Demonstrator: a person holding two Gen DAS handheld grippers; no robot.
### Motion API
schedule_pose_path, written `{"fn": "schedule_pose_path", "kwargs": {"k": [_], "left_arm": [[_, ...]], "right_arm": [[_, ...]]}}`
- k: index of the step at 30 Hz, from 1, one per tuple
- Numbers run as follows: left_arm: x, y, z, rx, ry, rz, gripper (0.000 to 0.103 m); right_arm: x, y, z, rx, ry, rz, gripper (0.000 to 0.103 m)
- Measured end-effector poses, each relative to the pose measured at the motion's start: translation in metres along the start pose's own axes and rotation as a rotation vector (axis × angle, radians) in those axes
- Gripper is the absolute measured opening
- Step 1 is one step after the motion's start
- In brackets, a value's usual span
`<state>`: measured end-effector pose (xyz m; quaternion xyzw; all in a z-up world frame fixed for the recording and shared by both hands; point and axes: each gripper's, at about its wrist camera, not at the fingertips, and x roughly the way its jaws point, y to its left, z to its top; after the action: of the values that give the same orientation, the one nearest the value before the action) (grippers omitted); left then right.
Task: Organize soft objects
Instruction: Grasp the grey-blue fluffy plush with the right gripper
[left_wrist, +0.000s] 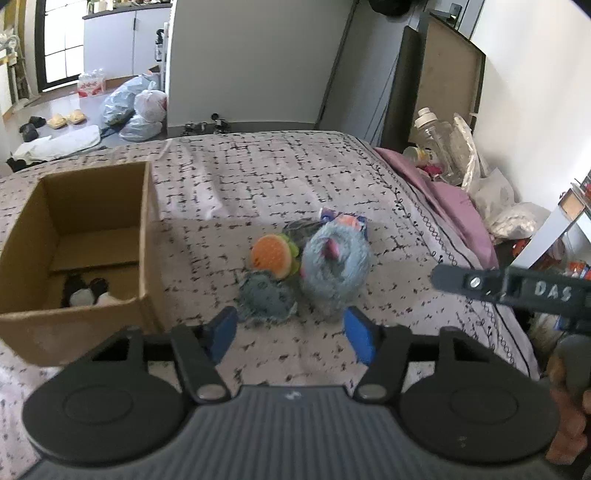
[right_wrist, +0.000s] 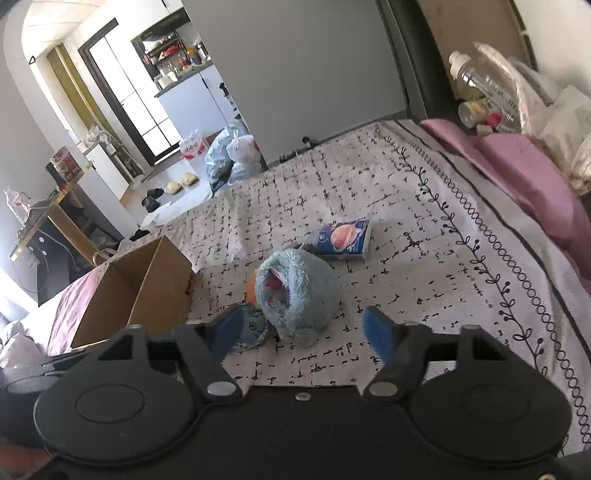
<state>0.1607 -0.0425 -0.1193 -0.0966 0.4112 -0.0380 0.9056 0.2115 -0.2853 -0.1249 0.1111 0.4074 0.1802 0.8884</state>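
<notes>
A fluffy blue plush (left_wrist: 334, 266) (right_wrist: 299, 295) lies on the patterned bedspread (left_wrist: 258, 177). Beside it are an orange burger-shaped toy (left_wrist: 271, 256) (right_wrist: 252, 290), a small grey-blue knitted piece (left_wrist: 266, 299) (right_wrist: 253, 328) and a blue packet (left_wrist: 343, 221) (right_wrist: 341, 240). An open cardboard box (left_wrist: 144, 236) (right_wrist: 162, 280) stands to the left with a black and white soft toy (left_wrist: 86, 293) inside. My left gripper (left_wrist: 291, 334) is open and empty, just short of the knitted piece. My right gripper (right_wrist: 306, 332) is open and empty, close before the blue plush.
A purple pillow (right_wrist: 535, 184) and a heap of bottles and bags (right_wrist: 498, 92) lie along the bed's right side by the headboard. Plastic bags (left_wrist: 136, 107) and slippers (left_wrist: 66, 119) lie on the floor beyond the bed. The right gripper's body (left_wrist: 517, 288) shows at the left wrist view's right edge.
</notes>
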Motion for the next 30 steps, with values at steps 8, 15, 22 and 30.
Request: {"fn": "schedule_pose_path", "kwargs": {"k": [8, 15, 22, 30], "left_arm": [[0.036, -0.001, 0.019, -0.047, 0.034, -0.054, 0.044], [0.065, -0.001, 0.033, -0.07, 0.056, -0.096, 0.034], [0.092, 0.006, 0.039, -0.104, 0.083, -0.116, 0.027], [0.117, 0.016, 0.046, -0.155, 0.109, -0.179, 0.027]], "right_arm": [[0.025, -0.005, 0.011, 0.011, 0.033, 0.027, 0.057], [0.049, -0.009, 0.019, 0.028, 0.082, 0.064, 0.045], [0.072, -0.013, 0.024, 0.039, 0.122, 0.07, 0.039], [0.091, -0.016, 0.027, 0.063, 0.153, 0.077, 0.037]]}}
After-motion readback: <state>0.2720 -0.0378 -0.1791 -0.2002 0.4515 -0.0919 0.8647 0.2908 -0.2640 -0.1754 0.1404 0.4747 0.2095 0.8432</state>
